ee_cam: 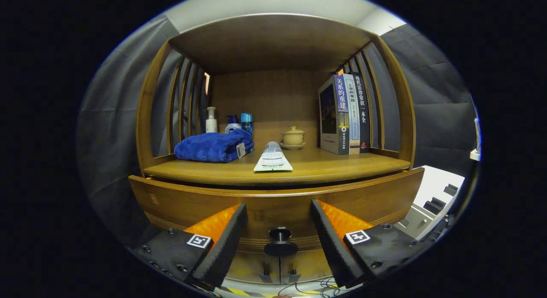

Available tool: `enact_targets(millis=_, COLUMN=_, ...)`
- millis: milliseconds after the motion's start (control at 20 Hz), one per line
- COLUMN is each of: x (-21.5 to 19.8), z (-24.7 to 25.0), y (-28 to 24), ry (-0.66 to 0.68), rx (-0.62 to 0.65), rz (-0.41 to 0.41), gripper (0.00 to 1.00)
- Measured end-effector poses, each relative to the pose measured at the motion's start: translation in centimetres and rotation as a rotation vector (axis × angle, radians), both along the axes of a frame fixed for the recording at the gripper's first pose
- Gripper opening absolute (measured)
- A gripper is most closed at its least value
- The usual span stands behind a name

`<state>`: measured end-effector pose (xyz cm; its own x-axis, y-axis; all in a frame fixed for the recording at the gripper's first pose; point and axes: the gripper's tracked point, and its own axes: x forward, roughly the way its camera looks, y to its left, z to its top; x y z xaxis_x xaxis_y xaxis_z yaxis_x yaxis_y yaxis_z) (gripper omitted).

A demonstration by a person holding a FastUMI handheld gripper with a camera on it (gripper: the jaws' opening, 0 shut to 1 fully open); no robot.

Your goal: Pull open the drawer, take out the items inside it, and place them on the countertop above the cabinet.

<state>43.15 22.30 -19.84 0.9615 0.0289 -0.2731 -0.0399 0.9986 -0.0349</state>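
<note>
The wooden drawer front [179, 204] sits under the countertop [342, 163], with a dark gap along its top edge. The drawer looks pulled out a little and its inside is hidden. A black round knob [280, 242] sticks out of the drawer's middle. My gripper [278, 206] is open, its orange-and-black fingers [222, 238] standing either side of the knob without touching it. On the countertop just beyond the fingers lies a white tube [272, 157], with a folded blue towel [211, 146] to its left.
At the back of the shelf stand a few bottles [211, 120], a lidded tea cup on a saucer [293, 137] and three upright books [344, 114]. Slatted wooden sides and a top board enclose the shelf. A white device [436, 199] sits to the cabinet's right.
</note>
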Motion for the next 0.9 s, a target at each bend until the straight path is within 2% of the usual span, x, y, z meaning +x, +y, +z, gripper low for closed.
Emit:
enact_targets(millis=300, x=1.3, z=-0.2, y=0.1, ry=0.015, rx=0.044, rz=-0.009, gripper=0.98)
enact_targets(millis=700, x=2.0, z=-0.6, y=-0.1, ry=0.043, rx=0.042, rz=-0.013, gripper=0.98)
enact_targets(millis=900, x=0.5, z=3.2, y=-1.1, ry=-0.024, rx=0.095, rz=-0.049, gripper=0.98)
